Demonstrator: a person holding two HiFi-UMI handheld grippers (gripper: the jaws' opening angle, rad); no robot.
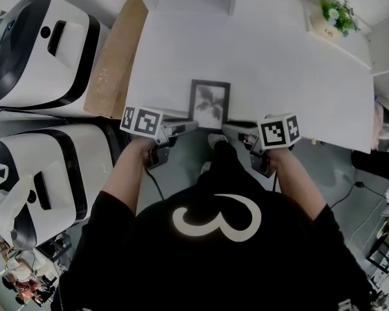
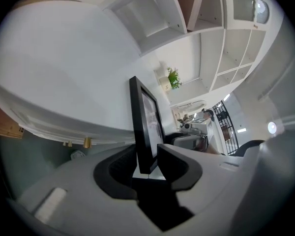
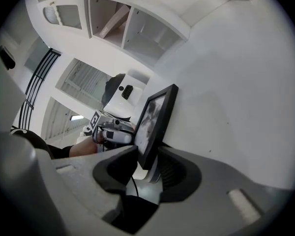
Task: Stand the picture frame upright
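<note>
- The frame (image 1: 209, 103) sits at the near edge of the white table (image 1: 279, 76), between the two grippers, with its picture side facing up and toward the person.
- The left gripper (image 1: 183, 127) pinches the frame's lower left part. In the left gripper view the frame stands edge-on between the jaws, with a pad against each side.
- The right gripper (image 1: 238, 132) does the same at the lower right. Its own view shows one jaw on the glass side and the ribbed pad on the back.
- The frame looks tilted, with its back toward the tabletop, neither flat nor fully up. I cannot tell whether its top edge touches the table.
- Step in hand, as I judge it: the raising itself, with both grips taken and the frame partway round.
- The next move calls for both grippers to turn together, so the top comes up while the frame does not twist between them.
- The bottom edge should land further in on the table, because it is now very close to the drop.
- Letting go should wait until the frame bears its own weight. How it will stay up alone no view shows, so one gripper could ease off first as a test.
</note>
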